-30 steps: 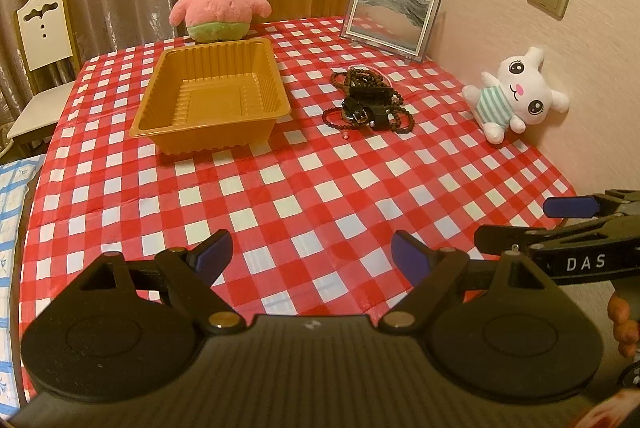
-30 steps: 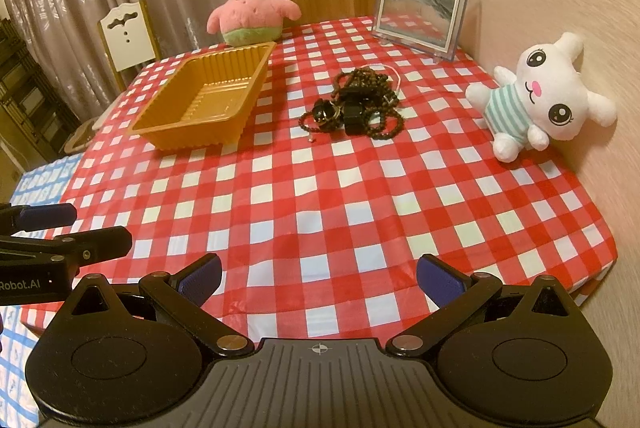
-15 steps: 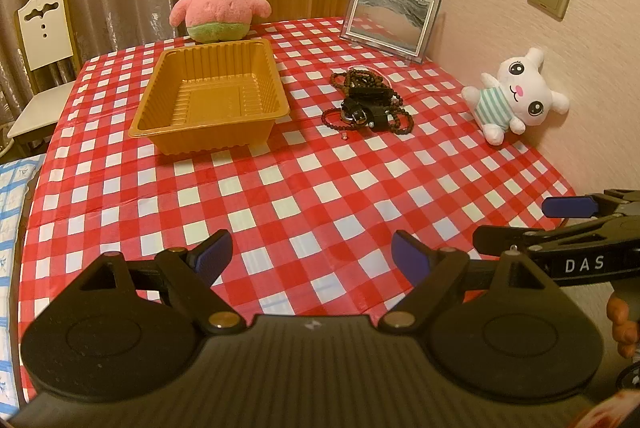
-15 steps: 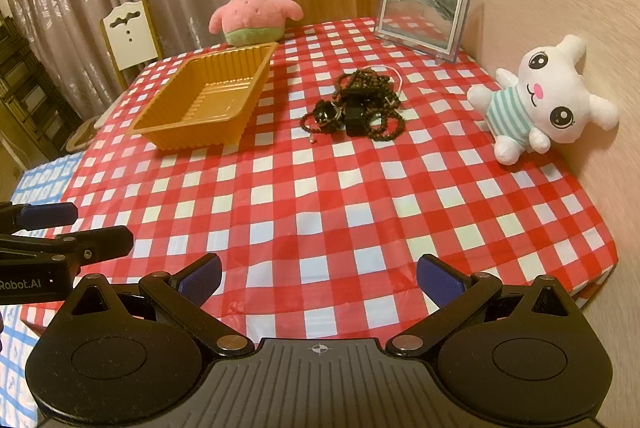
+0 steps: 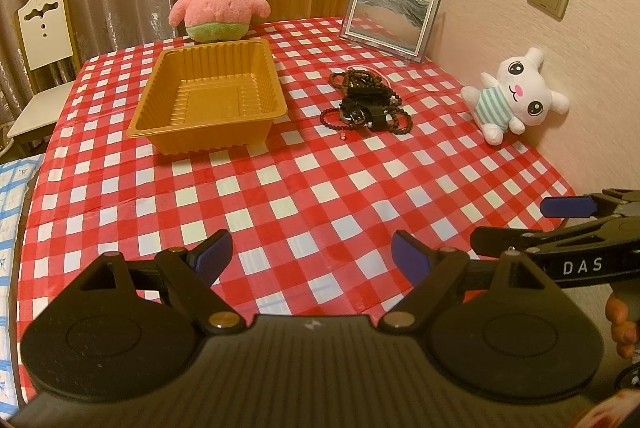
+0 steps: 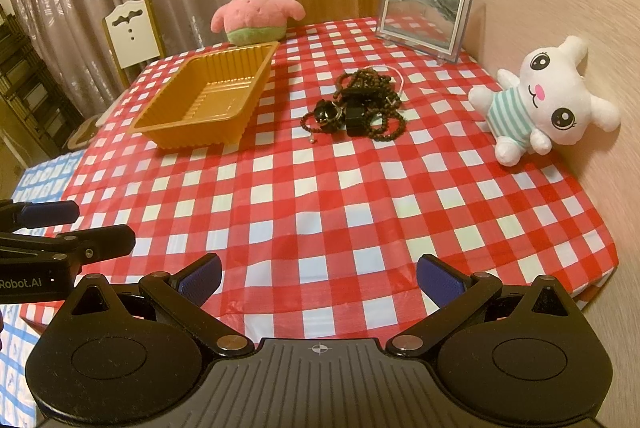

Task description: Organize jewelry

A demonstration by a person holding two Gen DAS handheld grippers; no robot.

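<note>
We found the jewelry lying as one tangled heap of dark bead strands, black strap pieces and a pale cord on the checked table, toward the far right part of it, in front of the picture frame at the far edge; the orange tray stood empty just to the heap's left, near the far edge, with a strip of bare cloth between the two; nothing had yet gone into it.

The left gripper hung at the near edge with its jaws spread and nothing between them; the right gripper was likewise released and empty at the near edge, well apart from the heap; each tool showed at the margin of the other's view.

We judged the step in hand to be the first reach toward the heap. To do it well, we would advise approaching with the right gripper, which sat on the heap's side; closing on a single outlying loop, such as the bead strand at the heap's near left, rather than on the knotted middle; lifting slowly, since the strands looked interlaced and several might rise together; using the left gripper to pin the remainder if they did. A tiny pale item lay on the cloth just before the heap; what it was, we could not tell.
</note>
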